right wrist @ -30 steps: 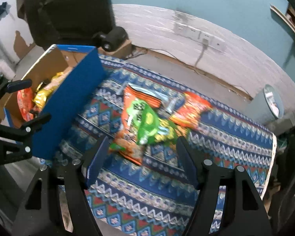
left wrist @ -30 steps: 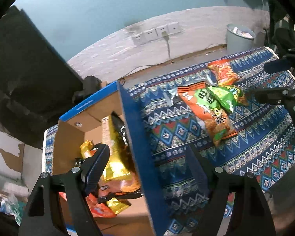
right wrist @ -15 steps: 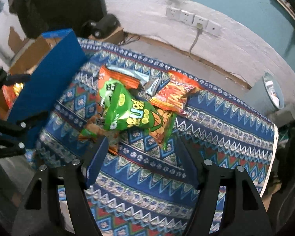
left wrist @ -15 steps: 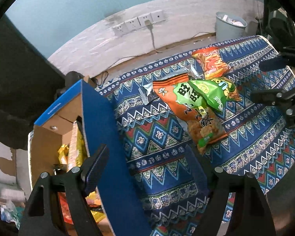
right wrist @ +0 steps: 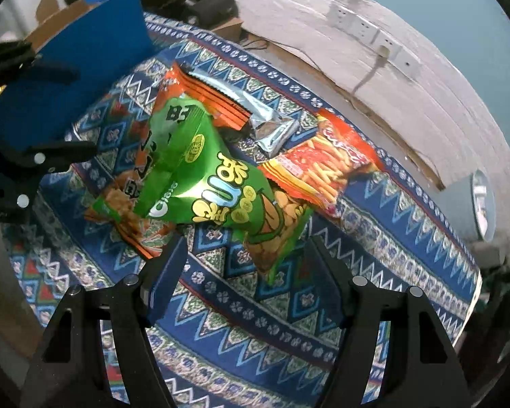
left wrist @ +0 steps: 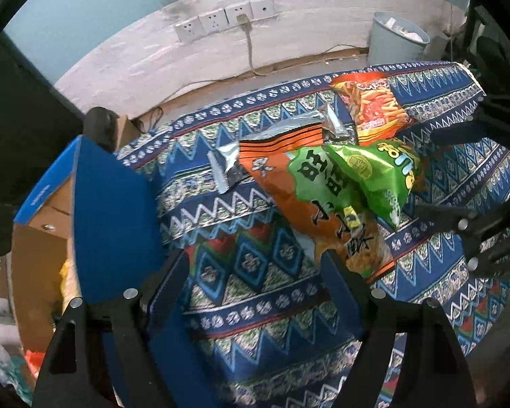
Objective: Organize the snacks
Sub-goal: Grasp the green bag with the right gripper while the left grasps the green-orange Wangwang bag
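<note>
Fingers (right wrist: 166, 282) of right gripper (right wrist: 243, 272) nearest in the right wrist view, spread apart, nothing clamped between, only patterned cloth (right wrist: 221, 333) under the gap. Just beyond the fingertips, lower corner of green snack bag (right wrist: 200, 173), close to the right finger but not clearly touching.

Taking green snack bag as landmark: lying on top of the pile, tilted, partly covering large orange bag (right wrist: 207, 98), which reaches out from under it toward the far left. Beside it on the far right, red-orange bag of sticks (right wrist: 323, 166), flat on the cloth, one corner under or against the green one, cannot tell which. Behind it, between the two orange bags, small silver packet (right wrist: 272, 129). Left of it and farther back, blue cardboard box (right wrist: 85, 54) standing at the cloth's edge. Left of it also, left gripper (right wrist: 47, 119) as a dark shape in front of the box wall.

In the left wrist view, left gripper (left wrist: 255, 272) with jaws apart as well, empty, above bare cloth (left wrist: 255, 306). Right finger tip just beside the lower end of large orange bag (left wrist: 326, 224), no clear contact. Left finger in front of the blue box (left wrist: 115, 221), with yellow wrappers (left wrist: 68, 282) seen inside it. Green snack bag (left wrist: 377, 176) farther on, to the right, near right gripper (left wrist: 465, 210).

Farthest from the green bag: grey bin (left wrist: 397, 44) on the floor, white wall sockets (left wrist: 224, 20) with one plugged cable.
</note>
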